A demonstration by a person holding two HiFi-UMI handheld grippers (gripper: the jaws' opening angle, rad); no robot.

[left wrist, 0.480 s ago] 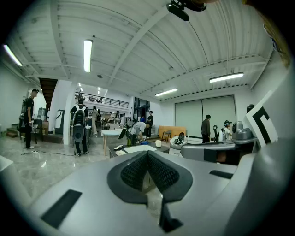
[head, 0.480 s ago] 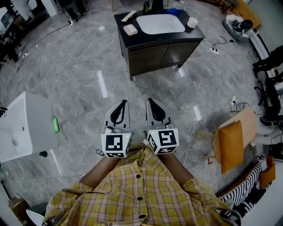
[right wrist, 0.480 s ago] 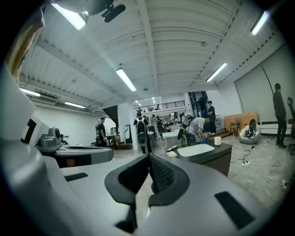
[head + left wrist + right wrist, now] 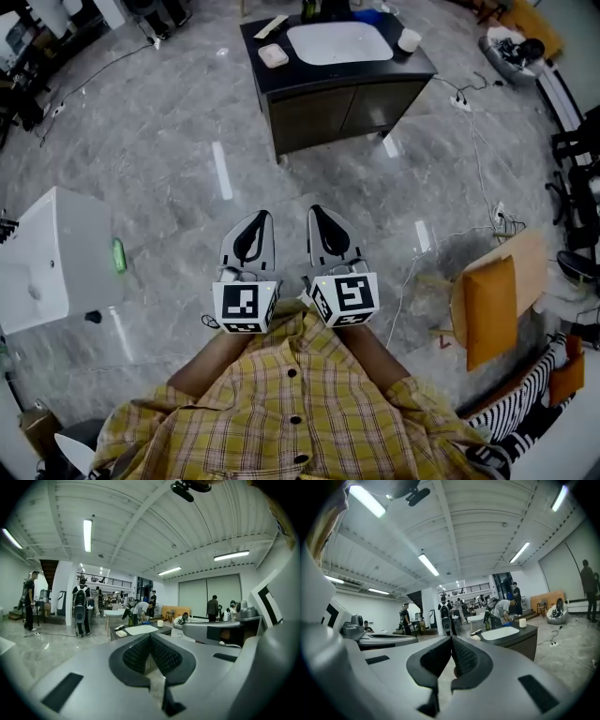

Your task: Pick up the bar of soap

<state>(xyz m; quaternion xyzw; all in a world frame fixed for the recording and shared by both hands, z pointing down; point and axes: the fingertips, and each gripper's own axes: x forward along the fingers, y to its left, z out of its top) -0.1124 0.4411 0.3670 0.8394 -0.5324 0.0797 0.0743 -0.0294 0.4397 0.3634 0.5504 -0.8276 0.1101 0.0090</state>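
Nearest: yellow checked shirt (image 4: 291, 412), both forearms reaching forward. The left hand-held gripper (image 4: 259, 218) and right hand-held gripper (image 4: 317, 213) are side by side, close but not touching. They hang over the grey marble floor (image 4: 169, 141) with their tips pointing toward the table.

- Left gripper view: jaws pressed together, nothing between them.
- Right gripper view: jaws likewise together, nothing held.

Mid distance:
- A white boxy unit (image 4: 56, 253) stands at the left, with a green patch (image 4: 119, 255) on its side.
- An orange-backed chair (image 4: 492, 305) stands at the right.
- Cables (image 4: 469, 141) trail across the floor on the right.

Far: dark table (image 4: 412, 66) with cabinet doors below, well apart from both grippers.
- A white basin (image 4: 339, 42) is sunk into the middle of the top.
- The bar of soap (image 4: 273, 56) lies in a shallow white dish (image 4: 262, 50) left of the basin, near the table's front-left corner. Nothing touches it.
- A white cup (image 4: 409, 40) stands upright to the right of the basin; its contents cannot be seen.
- A dark bottle (image 4: 309, 9) and a blue item (image 4: 367, 16) sit behind the basin.
- A pale flat strip (image 4: 272, 26) lies behind the dish.

Beyond the table, the left gripper view shows several people (image 4: 81, 609) standing in the hall.
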